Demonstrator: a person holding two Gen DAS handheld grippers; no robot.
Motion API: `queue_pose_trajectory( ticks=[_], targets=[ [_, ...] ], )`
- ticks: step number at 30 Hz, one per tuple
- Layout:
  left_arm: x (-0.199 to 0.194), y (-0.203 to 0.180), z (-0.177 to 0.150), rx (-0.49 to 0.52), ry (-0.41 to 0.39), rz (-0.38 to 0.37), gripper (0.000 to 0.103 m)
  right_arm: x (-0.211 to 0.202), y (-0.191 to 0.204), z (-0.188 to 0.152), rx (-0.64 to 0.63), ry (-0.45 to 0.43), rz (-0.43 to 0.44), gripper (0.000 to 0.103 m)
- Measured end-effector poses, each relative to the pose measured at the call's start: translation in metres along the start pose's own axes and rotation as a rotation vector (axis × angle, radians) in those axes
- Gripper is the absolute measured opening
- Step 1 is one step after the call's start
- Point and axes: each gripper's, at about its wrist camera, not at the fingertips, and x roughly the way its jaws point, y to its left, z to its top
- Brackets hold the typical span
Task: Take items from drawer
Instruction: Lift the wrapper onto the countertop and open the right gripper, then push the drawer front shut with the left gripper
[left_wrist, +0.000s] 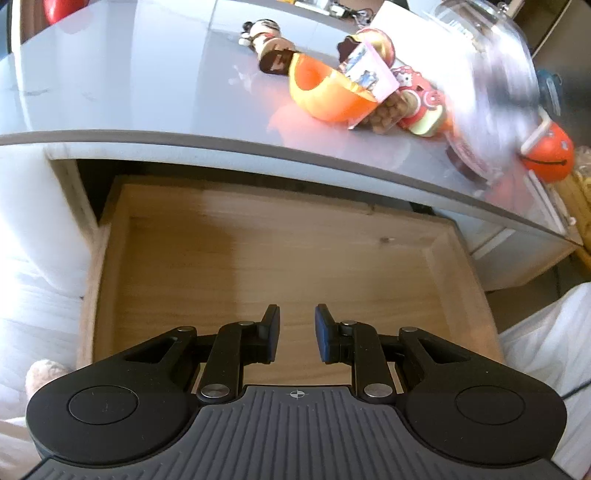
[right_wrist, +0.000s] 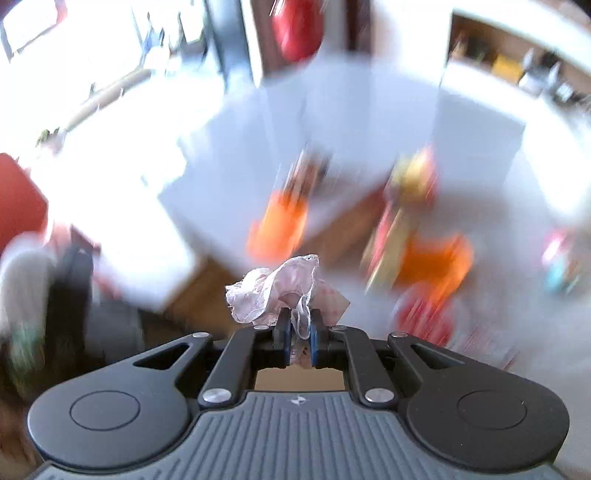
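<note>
Wrapper (right_wrist: 291, 291) pinched between right gripper's (right_wrist: 298, 334) fingers (right_wrist: 283, 334) — bunched above.

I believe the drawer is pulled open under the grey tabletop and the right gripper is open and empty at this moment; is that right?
Not quite. The drawer is indeed pulled open under the grey tabletop, but the right gripper is not open and empty: the right wrist view shows its jaws shut on a crumpled pink and white wrapper, which sticks out above the fingertips.

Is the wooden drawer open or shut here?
Open. The wooden drawer is pulled out from under the grey countertop; its visible floor is bare.
</note>
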Motion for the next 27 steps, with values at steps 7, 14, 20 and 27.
queue_pose_trajectory(
  ticks=[7, 14, 20, 27],
  targets=[
    [0.004, 0.008, -0.001, -0.015, -0.003, -0.050, 0.022, 0.037, -0.046, 0.047, 0.090, -0.098, -0.216, 0.010],
    [0.001, 0.002, -0.004, 0.004, -0.048, -0.073, 0.022, 0.044, -0.084, 0.037, 0.300, -0.096, -0.204, 0.027],
    [-0.011, -0.019, -0.007, 0.124, -0.134, -0.029, 0.022, -0.029, -0.055, 0.007, 0.236, -0.253, -0.214, 0.042],
    [-0.063, -0.051, -0.023, 0.182, -0.197, 0.008, 0.022, -0.087, -0.020, -0.060, 0.225, -0.310, -0.120, 0.047]
  ],
)
